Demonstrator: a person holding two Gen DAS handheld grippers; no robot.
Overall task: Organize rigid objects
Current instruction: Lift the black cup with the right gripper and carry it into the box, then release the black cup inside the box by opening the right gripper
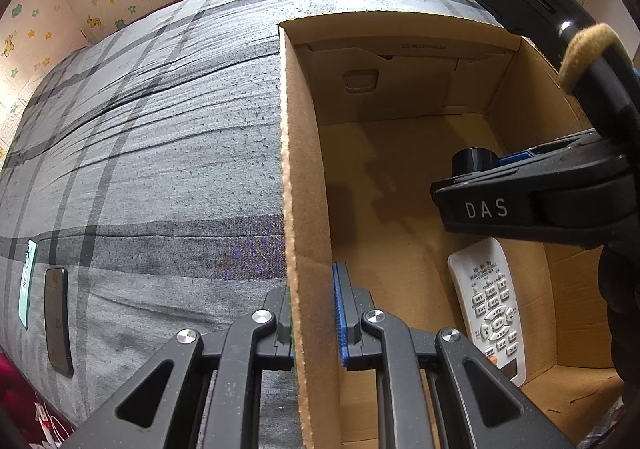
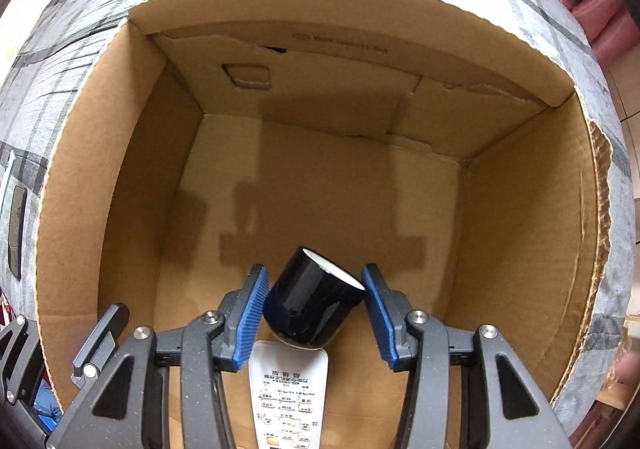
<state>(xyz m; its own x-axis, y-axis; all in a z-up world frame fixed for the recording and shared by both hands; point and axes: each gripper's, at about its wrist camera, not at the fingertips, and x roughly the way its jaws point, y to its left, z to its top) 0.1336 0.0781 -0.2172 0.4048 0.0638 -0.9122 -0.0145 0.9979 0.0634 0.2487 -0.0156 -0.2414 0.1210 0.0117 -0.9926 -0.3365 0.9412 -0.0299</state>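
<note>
An open cardboard box (image 1: pixel 304 177) (image 2: pixel 132 153) sits on a grey plaid bed. My left gripper (image 1: pixel 314 315) is shut on the box's left wall, one finger on each side. My right gripper (image 2: pixel 316 289) reaches into the box with its jaws spread around a tilted black cup (image 2: pixel 312 299) with a white inside; whether the pads press it is unclear. The cup (image 1: pixel 474 159) and the right gripper (image 1: pixel 532 197) also show in the left wrist view. A white remote control (image 1: pixel 490 301) (image 2: pixel 286 393) lies on the box floor under the cup.
On the bed left of the box lie a dark phone (image 1: pixel 58 321) (image 2: pixel 17 231) and a mint-green flat item (image 1: pixel 27 283). A wall with cartoon stickers (image 1: pixel 100 5) stands behind the bed. Pink bedding (image 2: pixel 592 5) lies at the far right.
</note>
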